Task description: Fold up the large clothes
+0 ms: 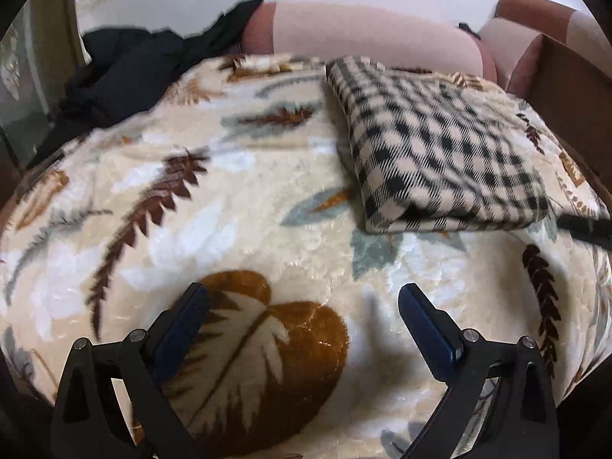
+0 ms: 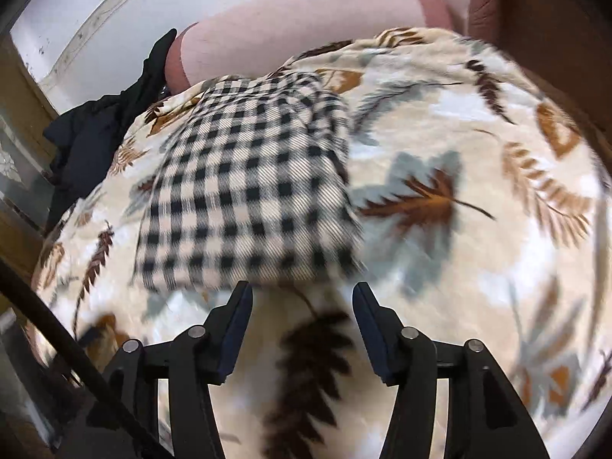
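A black-and-cream checked garment [image 1: 440, 145] lies folded into a thick rectangle on the leaf-patterned blanket [image 1: 214, 199], at the right of the left wrist view. My left gripper [image 1: 302, 294] is open and empty, low over the blanket, well short of the garment's near left corner. In the right wrist view the garment [image 2: 248, 187] lies just beyond my right gripper [image 2: 302, 290], which is open and empty near its front edge. A dark tip of the right gripper shows in the left wrist view [image 1: 585, 227] beside the garment's near right corner.
A heap of black clothes [image 1: 126, 72] lies at the blanket's far left, also in the right wrist view [image 2: 95, 134]. Pink cushions [image 1: 375, 42] line the back. A brown wooden side [image 1: 573, 84] stands at the right. A white wall is behind.
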Demonstrator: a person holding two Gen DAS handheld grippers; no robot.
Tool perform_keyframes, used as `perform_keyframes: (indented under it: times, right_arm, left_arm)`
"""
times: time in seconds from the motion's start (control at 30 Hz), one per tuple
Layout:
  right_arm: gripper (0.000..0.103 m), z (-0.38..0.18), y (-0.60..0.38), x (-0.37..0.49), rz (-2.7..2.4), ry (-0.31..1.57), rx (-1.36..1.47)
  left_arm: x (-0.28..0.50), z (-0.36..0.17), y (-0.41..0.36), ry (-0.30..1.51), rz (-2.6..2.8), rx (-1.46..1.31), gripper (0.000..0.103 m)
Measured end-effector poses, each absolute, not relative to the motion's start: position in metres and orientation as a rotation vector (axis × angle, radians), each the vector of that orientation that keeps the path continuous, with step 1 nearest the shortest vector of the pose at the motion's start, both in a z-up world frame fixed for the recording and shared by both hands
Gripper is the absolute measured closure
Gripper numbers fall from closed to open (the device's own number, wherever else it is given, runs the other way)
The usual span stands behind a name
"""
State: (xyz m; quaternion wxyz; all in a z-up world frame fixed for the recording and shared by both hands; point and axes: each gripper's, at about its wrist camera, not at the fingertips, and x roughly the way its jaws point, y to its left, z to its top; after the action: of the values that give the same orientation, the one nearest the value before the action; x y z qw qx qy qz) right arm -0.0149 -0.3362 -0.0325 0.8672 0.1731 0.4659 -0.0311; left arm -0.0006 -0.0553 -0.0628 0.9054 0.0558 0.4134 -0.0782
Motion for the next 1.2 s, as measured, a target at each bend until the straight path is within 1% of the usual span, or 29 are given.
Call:
perform_keyframes:
  times: [0.2,0.37,0.5,0.73,0.9,1.2]
  right_arm:
    - [0.042,-0.057,-0.330,-0.046,-0.137,0.994,0.411]
    - [0.042,-0.041,-0.324,-0.059,-0.206,0.902,0.314]
    - [0.039,-0.031,-0.317,-0.066,-0.236,0.851,0.256]
    - [0.039,-0.044,-0.293,-0.062,-0.193,0.904,0.193]
    - [0.038,-0.044,-0.279,-0.062,-0.192,0.897,0.120]
    - [0.038,-0.048,-0.280,-0.060,-0.202,0.906,0.117]
  left_arm:
    - [-0.019,-0.041,-0.057,0.811,-0.162,0.096,0.004]
    - [-0.031,-0.037,-0.060,0.827,-0.182,0.086,0.004]
    - [-0.042,-0.043,-0.064,0.860,-0.199,0.103,0.004]
    - [-0.055,-0.047,-0.071,0.866,-0.210,0.133,0.004]
    - [-0.055,-0.050,-0.071,0.884,-0.215,0.126,0.004]
    - [-0.053,-0.054,-0.071,0.912,-0.219,0.113,0.004]
